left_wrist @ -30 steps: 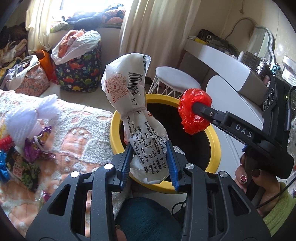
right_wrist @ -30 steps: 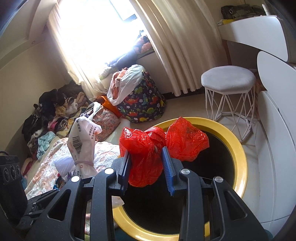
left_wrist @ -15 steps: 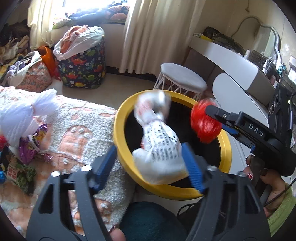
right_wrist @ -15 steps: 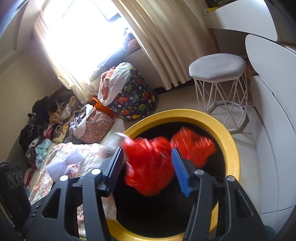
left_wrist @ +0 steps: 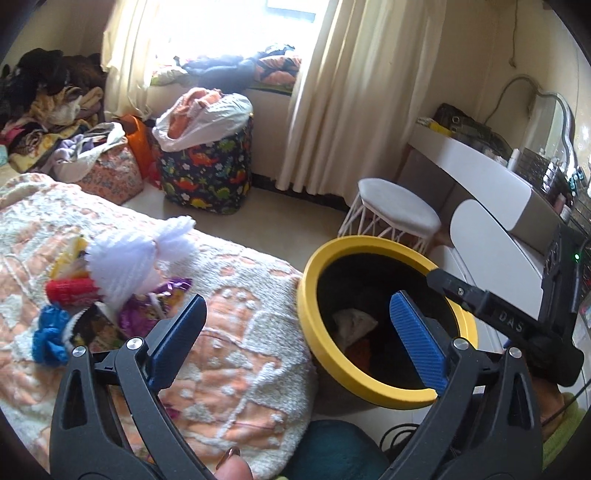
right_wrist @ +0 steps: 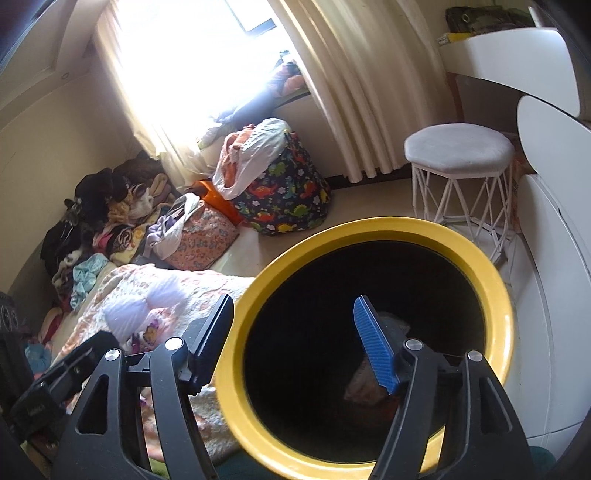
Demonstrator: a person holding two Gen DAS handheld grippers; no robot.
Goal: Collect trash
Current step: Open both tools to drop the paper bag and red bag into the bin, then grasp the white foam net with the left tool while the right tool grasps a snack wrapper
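Left wrist view: the left tool [left_wrist: 297,325] has just been opening and gapes wide, nothing between its fingers. At four o'clock, a white wrapper [left_wrist: 352,322] lies inside the yellow-rimmed bin [left_wrist: 380,393]. More trash [left_wrist: 110,295] sits on the bed [left_wrist: 236,332] at nine o'clock.

Right wrist view: the right tool [right_wrist: 291,332] has also just been opening and stands apart and empty above the bin [right_wrist: 369,229]; the wrapper [right_wrist: 364,384] lies at five o'clock within.

bright window [left_wrist: 236,22], cream curtains [left_wrist: 332,92], white stool [left_wrist: 397,212], perhaps a vanity [left_wrist: 480,166].
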